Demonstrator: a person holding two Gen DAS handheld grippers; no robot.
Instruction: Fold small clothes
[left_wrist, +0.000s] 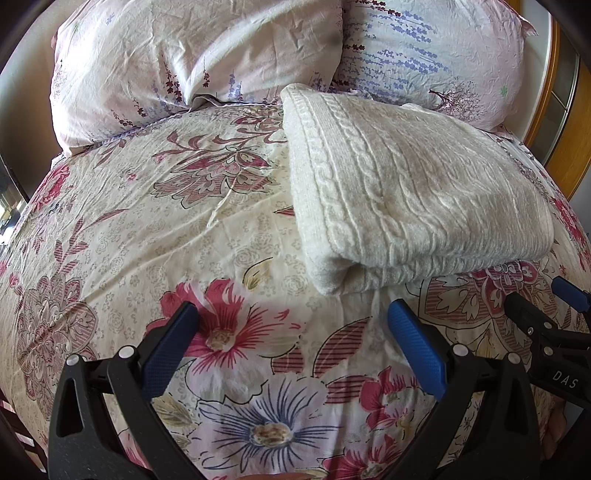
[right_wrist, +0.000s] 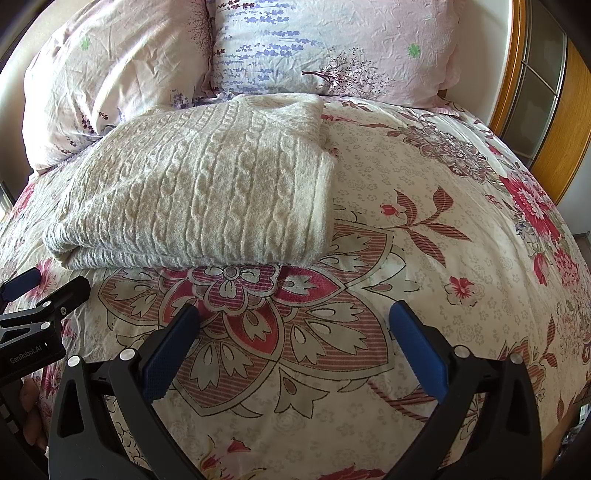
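A cream cable-knit sweater (left_wrist: 413, 192) lies folded into a rectangle on the floral bedspread (left_wrist: 155, 221); it also shows in the right wrist view (right_wrist: 207, 188). My left gripper (left_wrist: 293, 314) is open and empty, hovering over the bedspread just in front of the sweater's near left corner. My right gripper (right_wrist: 293, 314) is open and empty, over the bedspread in front of the sweater's near right corner. The right gripper also shows at the right edge of the left wrist view (left_wrist: 543, 306), and the left gripper at the left edge of the right wrist view (right_wrist: 40, 291).
Two pale floral pillows (left_wrist: 192, 62) (right_wrist: 332, 48) lie behind the sweater at the head of the bed. A wooden-framed panel (right_wrist: 546, 92) stands to the right of the bed. The bedspread (right_wrist: 424, 240) spreads wide on both sides.
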